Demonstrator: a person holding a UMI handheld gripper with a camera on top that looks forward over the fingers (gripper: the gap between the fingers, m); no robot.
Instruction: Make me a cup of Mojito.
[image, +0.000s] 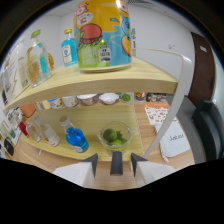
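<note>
Now the jaws (116, 161) stand released and hold nothing, and the glass bowl of limes (115, 135) rests on the lower shelf (90, 122) just beyond them, right of the blue bottle (76, 138).

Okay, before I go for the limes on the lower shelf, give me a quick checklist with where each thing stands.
1. Limes in view, inside the glass bowl: ok.
2. Gripper aimed at the bowl, which sits just ahead of the fingers: ok.
3. Fingers open and holding nothing: ok.
4. Room beside the bowl: not ok, the blue bottle stands close on one side.
5. Headroom: cannot tell, the upper shelf with the yellow can overhangs.
</note>
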